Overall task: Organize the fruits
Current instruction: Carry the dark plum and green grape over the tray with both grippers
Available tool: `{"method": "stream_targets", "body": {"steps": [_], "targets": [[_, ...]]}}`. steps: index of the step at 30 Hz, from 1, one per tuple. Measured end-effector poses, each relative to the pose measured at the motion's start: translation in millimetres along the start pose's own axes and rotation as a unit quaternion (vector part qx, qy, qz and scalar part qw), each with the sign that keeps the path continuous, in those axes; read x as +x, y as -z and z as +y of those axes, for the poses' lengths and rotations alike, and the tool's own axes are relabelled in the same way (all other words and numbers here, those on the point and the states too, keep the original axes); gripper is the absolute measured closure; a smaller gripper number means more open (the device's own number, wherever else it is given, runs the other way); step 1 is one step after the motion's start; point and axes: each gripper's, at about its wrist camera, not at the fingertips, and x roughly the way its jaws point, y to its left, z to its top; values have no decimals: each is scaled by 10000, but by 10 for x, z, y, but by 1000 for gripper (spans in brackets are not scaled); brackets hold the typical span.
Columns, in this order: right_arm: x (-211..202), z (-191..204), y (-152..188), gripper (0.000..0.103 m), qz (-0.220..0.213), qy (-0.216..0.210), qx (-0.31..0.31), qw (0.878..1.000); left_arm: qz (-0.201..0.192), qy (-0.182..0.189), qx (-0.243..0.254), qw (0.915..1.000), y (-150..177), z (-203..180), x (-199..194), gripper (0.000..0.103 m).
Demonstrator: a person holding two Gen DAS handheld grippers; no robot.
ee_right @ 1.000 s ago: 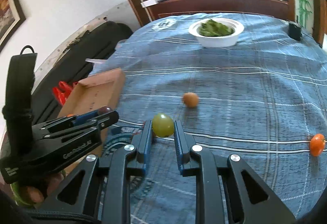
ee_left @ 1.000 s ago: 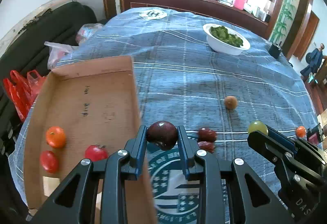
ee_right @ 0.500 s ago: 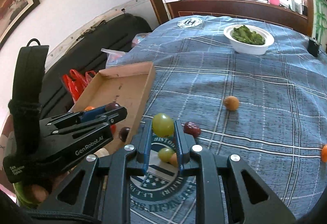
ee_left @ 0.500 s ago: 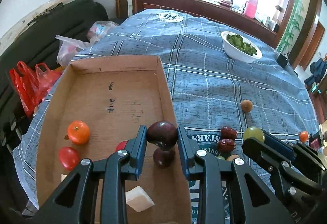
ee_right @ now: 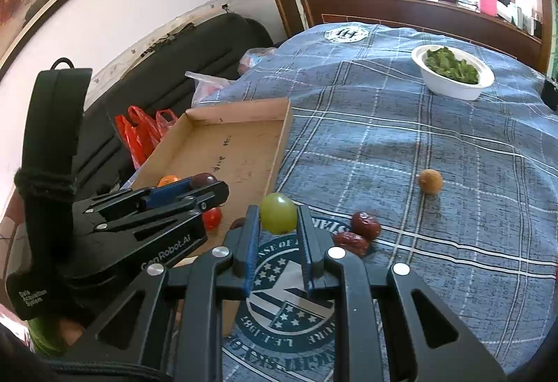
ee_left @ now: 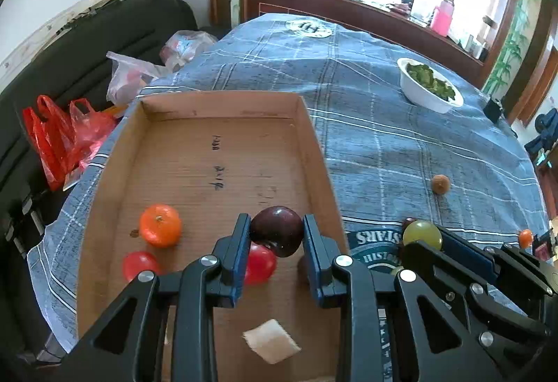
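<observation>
My left gripper [ee_left: 276, 232] is shut on a dark purple plum [ee_left: 277, 230], held above the inside of the cardboard tray [ee_left: 314, 144] near its right wall. Below it in the tray lie an orange mandarin [ee_left: 160, 225] and two red tomatoes [ee_left: 259, 263] [ee_left: 139, 265]. My right gripper [ee_right: 278, 219] is shut on a green grape [ee_right: 278, 217], hovering over the blue cloth just right of the tray [ee_right: 279, 151]. The left gripper [ee_right: 205, 188] with its plum [ee_right: 204, 179] shows at the left of the right wrist view, and the right gripper [ee_left: 423, 239] with its grape [ee_left: 422, 233] shows at the right of the left wrist view.
On the blue plaid cloth lie two red dates [ee_right: 364, 225] [ee_right: 350, 240], a brown round fruit [ee_right: 430, 181] and a small orange fruit [ee_left: 525, 238]. A white bowl of greens [ee_right: 453, 85] stands far back. A white scrap [ee_left: 271, 345] lies in the tray. Red plastic bags [ee_left: 52, 137] hang off the left side.
Both grippers moved left with their fruit. The plum went from over the cloth beside the tray to over the tray's inside. The grape came up close to the tray's right wall.
</observation>
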Motion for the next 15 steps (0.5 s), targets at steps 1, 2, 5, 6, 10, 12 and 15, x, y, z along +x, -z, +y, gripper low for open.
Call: {"method": "stream_targets", "body": {"steps": [1, 2, 5, 6, 10, 12, 15], "targets": [[23, 23, -6, 80, 18, -17, -20, 10000, 8, -15, -10, 10000, -6, 29, 6, 75], [38, 47, -9, 80, 30, -27, -32, 10000, 14, -34, -23, 10000, -11, 60, 12, 75], [112, 112, -37, 80, 77, -83, -73, 9999, 31, -99, -56, 9999, -24, 157, 25, 75], [130, 117, -46, 80, 89, -95, -78, 9999, 38, -116, -81, 9999, -31, 187, 31, 75], [267, 197, -95, 80, 177, -159, -129, 9996, 79, -248, -193, 9995, -70, 371, 70, 75], [336, 240, -113, 80, 232, -193, -159, 9994, 110, -300, -230, 9992, -92, 438, 97, 75], [434, 292, -136, 79, 312, -229, -180, 9991, 142, -412, -278, 9987, -137, 548, 139, 75]]}}
